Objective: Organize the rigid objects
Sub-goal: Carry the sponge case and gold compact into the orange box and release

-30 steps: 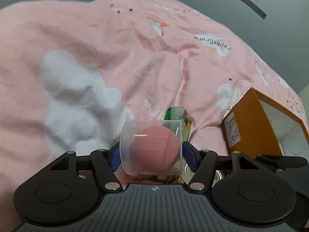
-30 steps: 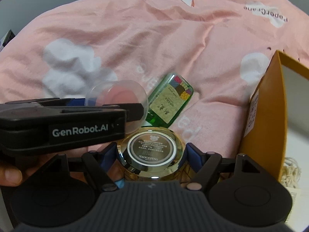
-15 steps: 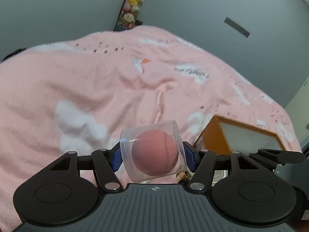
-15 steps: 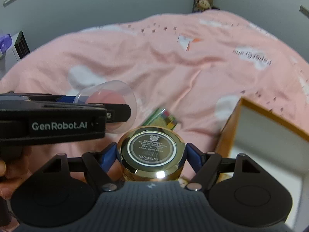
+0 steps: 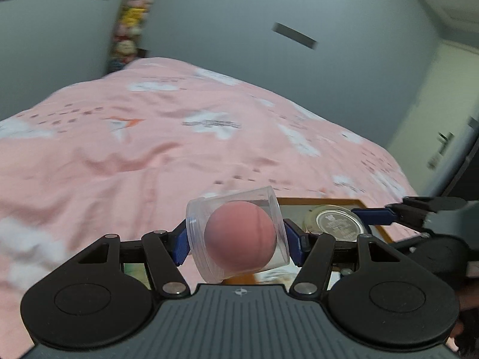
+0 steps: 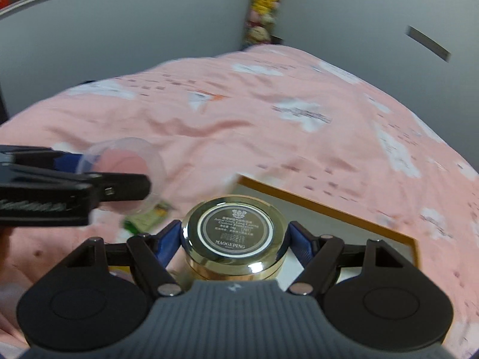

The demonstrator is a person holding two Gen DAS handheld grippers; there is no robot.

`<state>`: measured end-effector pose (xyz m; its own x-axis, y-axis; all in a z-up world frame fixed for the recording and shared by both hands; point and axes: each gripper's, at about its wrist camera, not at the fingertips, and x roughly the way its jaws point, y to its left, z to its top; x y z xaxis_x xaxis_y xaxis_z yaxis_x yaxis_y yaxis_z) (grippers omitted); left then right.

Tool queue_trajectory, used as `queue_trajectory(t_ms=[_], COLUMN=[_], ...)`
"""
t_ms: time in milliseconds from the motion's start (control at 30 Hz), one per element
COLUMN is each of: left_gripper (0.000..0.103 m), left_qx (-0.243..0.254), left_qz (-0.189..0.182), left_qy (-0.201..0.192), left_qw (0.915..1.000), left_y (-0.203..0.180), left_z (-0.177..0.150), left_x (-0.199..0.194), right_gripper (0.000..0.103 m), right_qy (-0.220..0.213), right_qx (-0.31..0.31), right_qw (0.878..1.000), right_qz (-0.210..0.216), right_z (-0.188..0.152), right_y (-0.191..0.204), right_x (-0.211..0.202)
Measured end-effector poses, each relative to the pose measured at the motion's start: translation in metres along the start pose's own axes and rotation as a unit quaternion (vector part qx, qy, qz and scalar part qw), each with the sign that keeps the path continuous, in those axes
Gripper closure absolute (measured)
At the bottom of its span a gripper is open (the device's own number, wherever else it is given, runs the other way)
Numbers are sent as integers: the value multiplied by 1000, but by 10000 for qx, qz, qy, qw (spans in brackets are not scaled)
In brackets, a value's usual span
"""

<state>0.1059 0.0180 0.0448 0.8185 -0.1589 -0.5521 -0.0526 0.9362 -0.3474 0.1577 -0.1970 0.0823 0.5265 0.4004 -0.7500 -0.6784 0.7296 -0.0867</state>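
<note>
Left hand-held gripper (image 5: 238,243): blue pads closed against the sides of a clear plastic cup (image 5: 236,236), held tilted, with a pink ball (image 5: 240,236) inside. Right hand-held gripper (image 5: 344,224) enters at right, gripping a gold-rimmed round jar (image 5: 336,223) over an orange-edged box (image 5: 371,226). Beyond: bed with pink cloud-print cover (image 5: 149,155), blurred.

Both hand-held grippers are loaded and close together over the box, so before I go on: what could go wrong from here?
1. The left hand-held gripper pinches the clear case tilted, on its smooth wall; it might slip out.
2. The right hand-held gripper holds the gold jar right beside the left one, so they could collide over the orange box.
3. The green bottle lies on the soft blanket beside the box and could roll if nudged.
</note>
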Motion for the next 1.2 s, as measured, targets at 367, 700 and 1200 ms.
queue_trajectory(t_ms=[367, 700, 1200], left_gripper=[32, 32, 31], left_qx=[985, 1658, 2375], left_qz=[-414, -39, 831], left_qy=[840, 1609, 1997], left_qw=[9907, 9729, 9470], left_y=[-72, -86, -89], left_z=[4, -9, -26], left_x=[85, 142, 173], right_gripper=[28, 28, 28], right_qy=[793, 1249, 1546], right_qx=[648, 491, 202], right_qw=[9936, 9897, 9869], right_qz=[-483, -494, -415], right_z=[-35, -49, -57], right_y=[-88, -103, -97], right_x=[23, 74, 103])
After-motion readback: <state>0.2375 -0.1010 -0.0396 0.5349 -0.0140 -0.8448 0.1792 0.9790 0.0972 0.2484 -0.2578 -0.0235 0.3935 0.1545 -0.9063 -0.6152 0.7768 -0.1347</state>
